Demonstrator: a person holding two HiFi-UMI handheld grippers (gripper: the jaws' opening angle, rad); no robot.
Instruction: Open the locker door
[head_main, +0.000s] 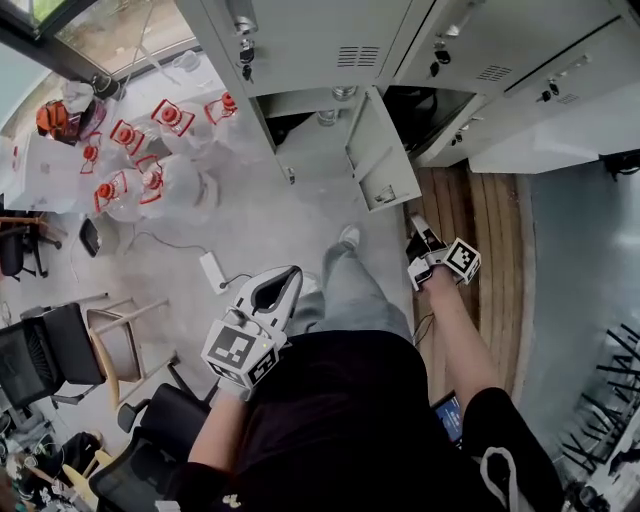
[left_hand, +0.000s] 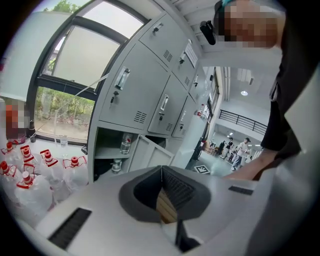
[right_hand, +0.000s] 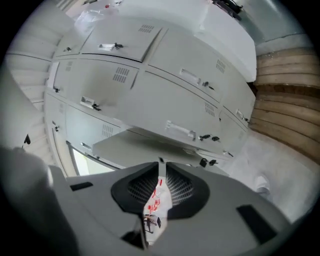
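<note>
Fingers (right_hand: 182, 187) together before half-hidden locker door (right_hand: 150, 145).

Matt painted metal locker door (head_main: 385, 155)

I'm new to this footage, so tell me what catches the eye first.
One locker door hangs open in the grey locker bank, bottles on the shelves behind it. Red-capped water jugs crowd the floor to its left. The left gripper and right gripper are shut, empty.
</note>
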